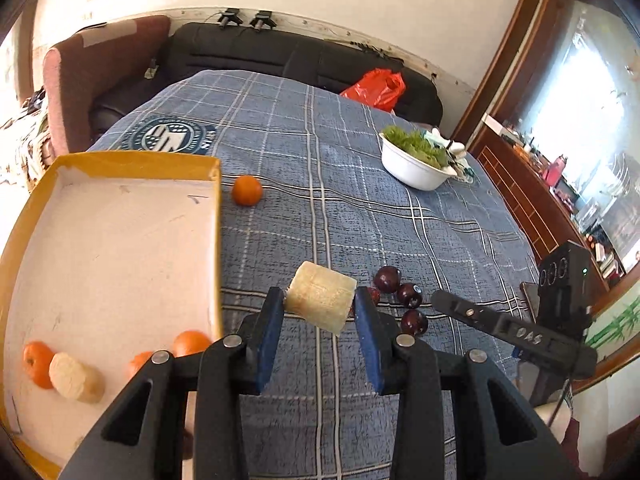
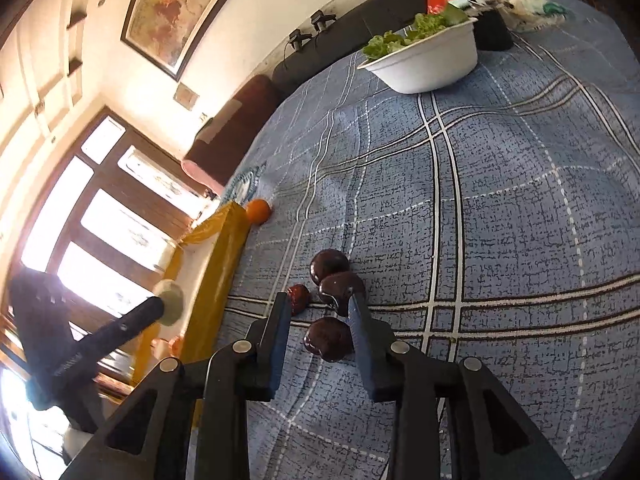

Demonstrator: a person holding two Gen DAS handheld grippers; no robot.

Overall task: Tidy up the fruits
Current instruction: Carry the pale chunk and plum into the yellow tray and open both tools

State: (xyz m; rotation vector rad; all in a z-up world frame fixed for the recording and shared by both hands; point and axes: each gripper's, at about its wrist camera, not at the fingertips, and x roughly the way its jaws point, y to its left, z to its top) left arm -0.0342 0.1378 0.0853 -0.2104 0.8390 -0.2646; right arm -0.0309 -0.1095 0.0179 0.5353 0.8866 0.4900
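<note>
Pale, fibrous, a cut cylindrical fruit chunk (image 1: pixel 320 298) is gripped between the blue-padded fingers of the left gripper (image 1: pixel 319 306), lifted above the blue plaid cloth (image 1: pixel 360 220) covering the counter.

A yellow-rimmed white tray (image 1: pixel 116 248) is seen just to its left, with three oranges (image 1: pixel 38 363) and a second pale chunk (image 1: pixel 76 377) lying in it; one loose orange (image 1: pixel 247 189) is set beside the tray's far corner. The right gripper (image 2: pixel 320 314) is held with its fingers slightly parted, low over a cluster of dark red plums (image 2: pixel 330 338), nothing clamped; one finger appears to touch a plum. A white bowl of greens (image 1: pixel 416 160) is placed well apart.
</note>
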